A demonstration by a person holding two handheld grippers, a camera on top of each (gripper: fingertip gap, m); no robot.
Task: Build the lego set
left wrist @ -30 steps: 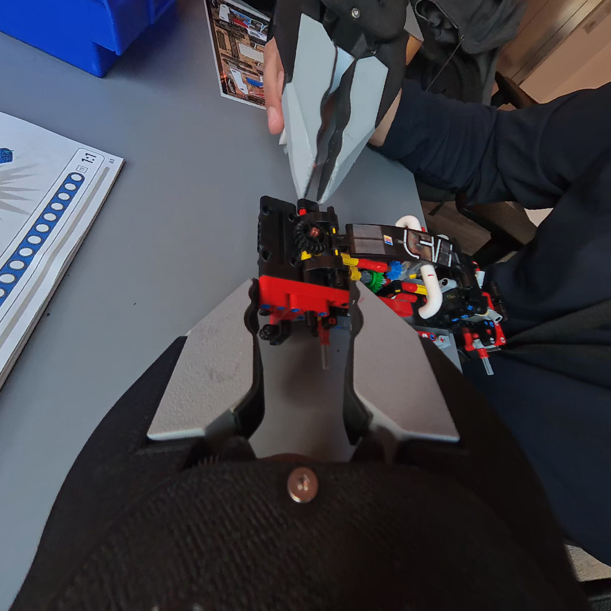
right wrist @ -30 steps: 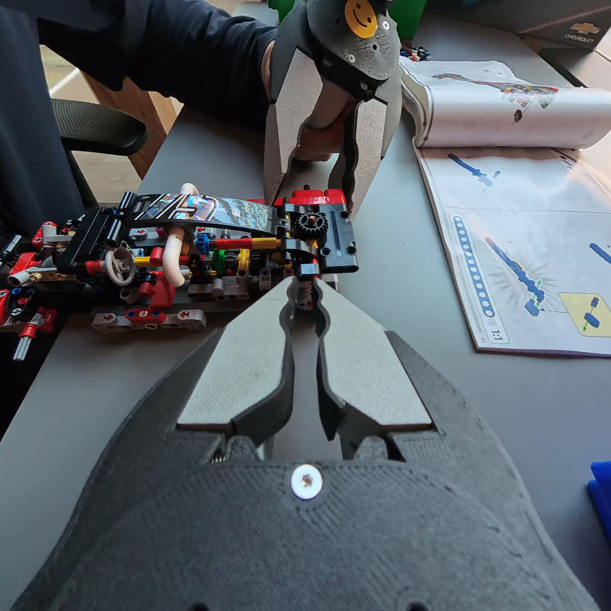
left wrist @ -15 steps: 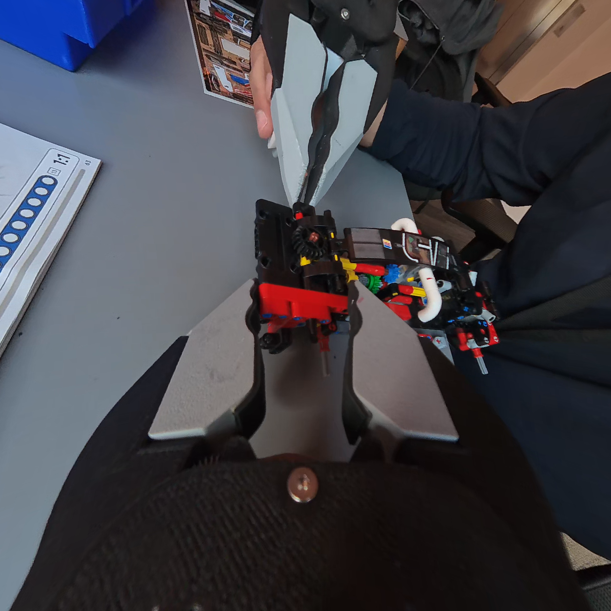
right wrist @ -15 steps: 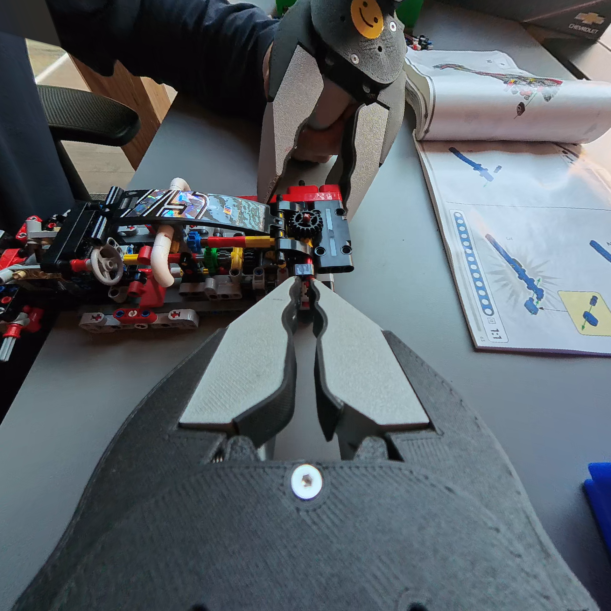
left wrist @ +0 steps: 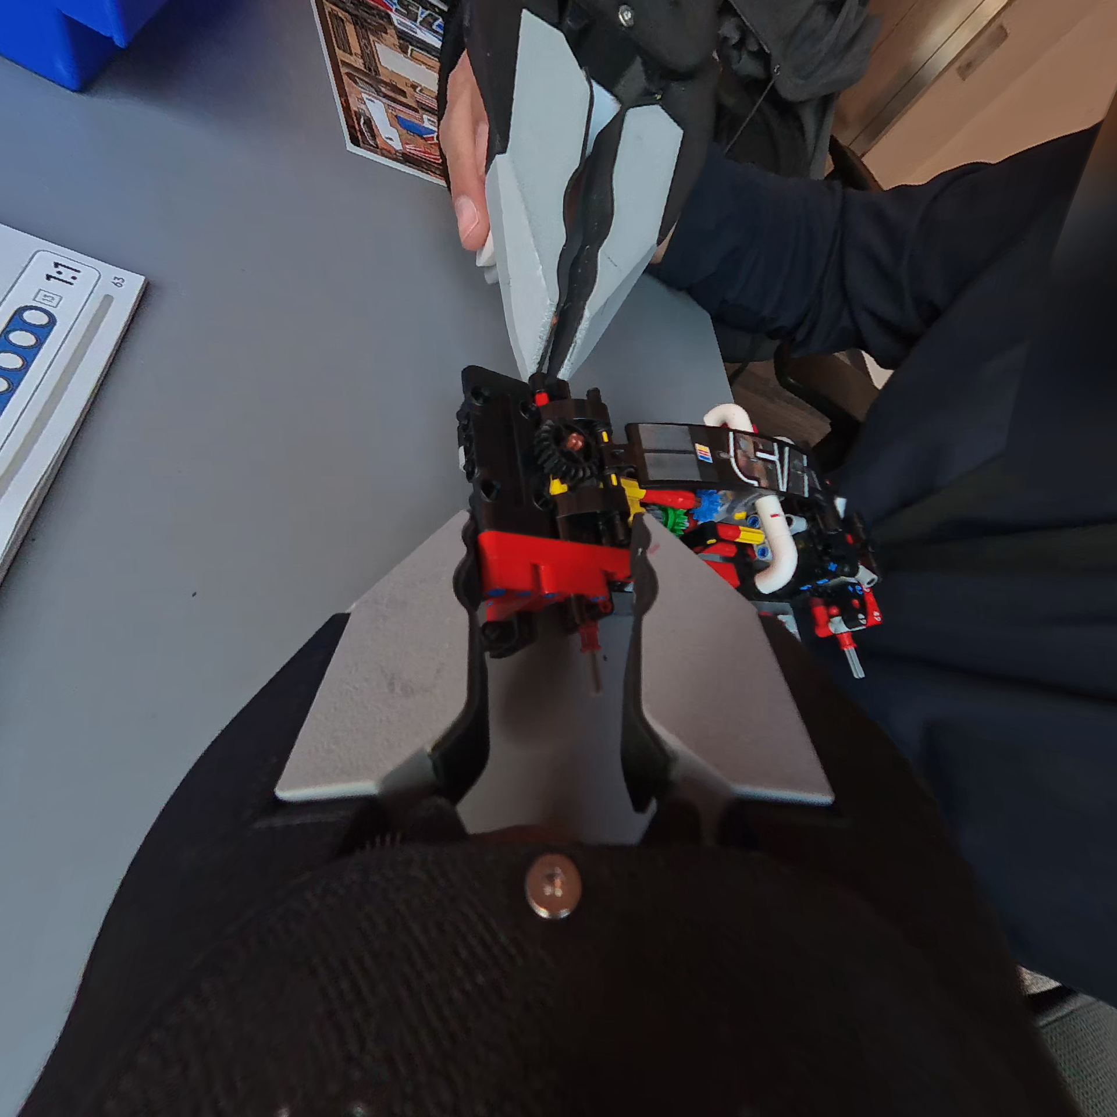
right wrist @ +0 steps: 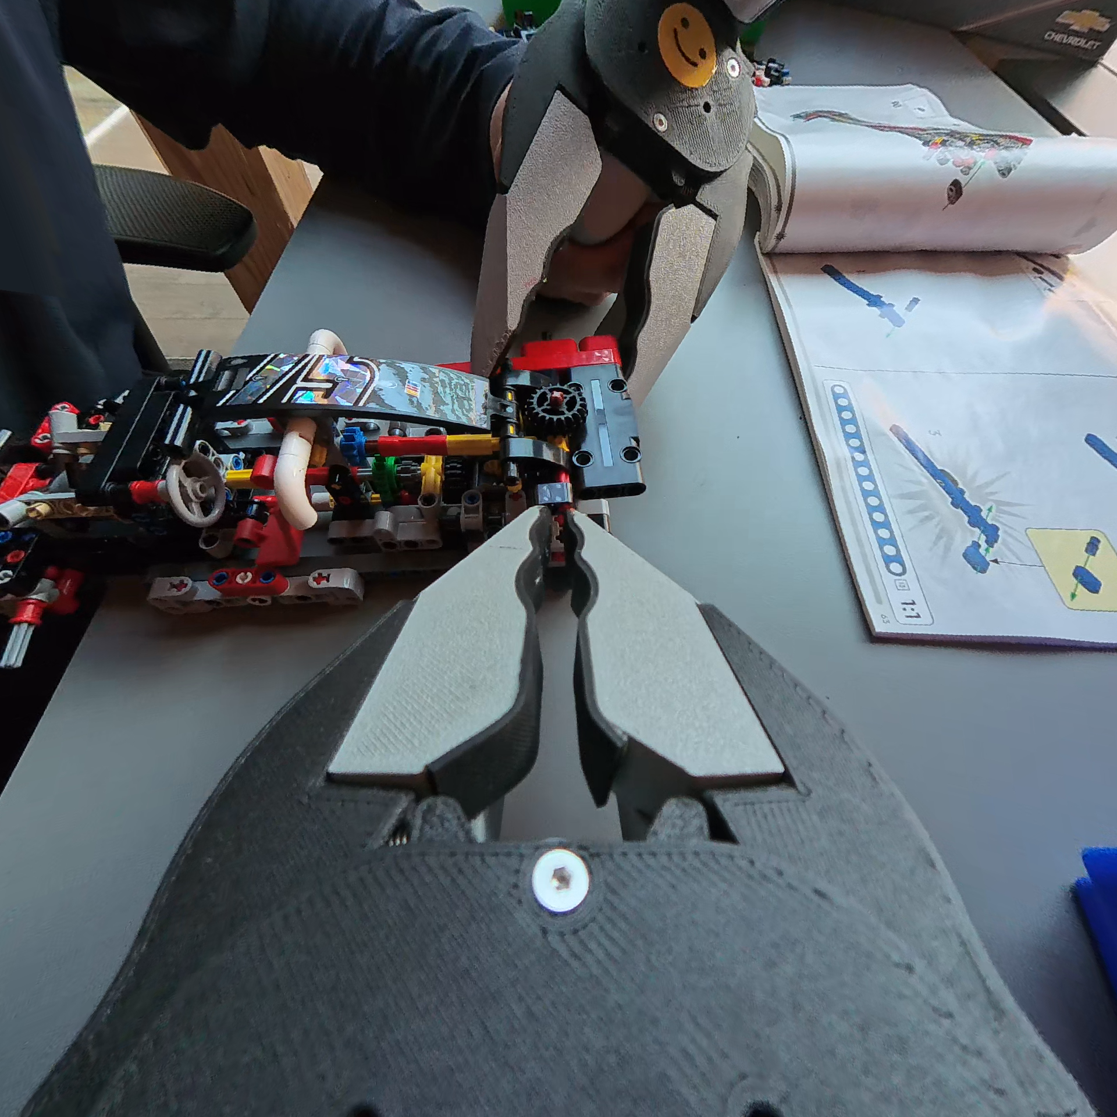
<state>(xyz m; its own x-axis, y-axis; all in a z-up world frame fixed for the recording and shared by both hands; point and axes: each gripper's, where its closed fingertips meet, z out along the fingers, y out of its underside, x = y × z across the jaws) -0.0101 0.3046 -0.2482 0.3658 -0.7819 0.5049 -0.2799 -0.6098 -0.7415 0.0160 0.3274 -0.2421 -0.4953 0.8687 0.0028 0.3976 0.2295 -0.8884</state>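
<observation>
The brick car [right wrist: 338, 459] lies on its side on the grey desk [right wrist: 725, 495], with its long body reaching over the desk edge toward the person.

Risk, as I judge it: the two grippers hold the same car from opposite sides. If one pulls or twists while the other does not follow, a small part may snap off, or the red axle may bend. The part of the car hanging past the edge could also tip the car down if the left grip loosens.

The left gripper [left wrist: 553, 562] has its jaws moderately apart and clamped on the red block [left wrist: 544, 565] at the end of the car. Both pads seem to press on the sides of this block.

The right gripper [right wrist: 559, 526] has its jaws almost fully closed. Between the tips there is a thin red axle [right wrist: 559, 544] which sticks out of the car under a small dark connector [right wrist: 555, 492]. The tips pinch this axle.

An open manual [right wrist: 943, 435] lies just beside the car, and a blue bin [left wrist: 72, 36] is well apart.
</observation>
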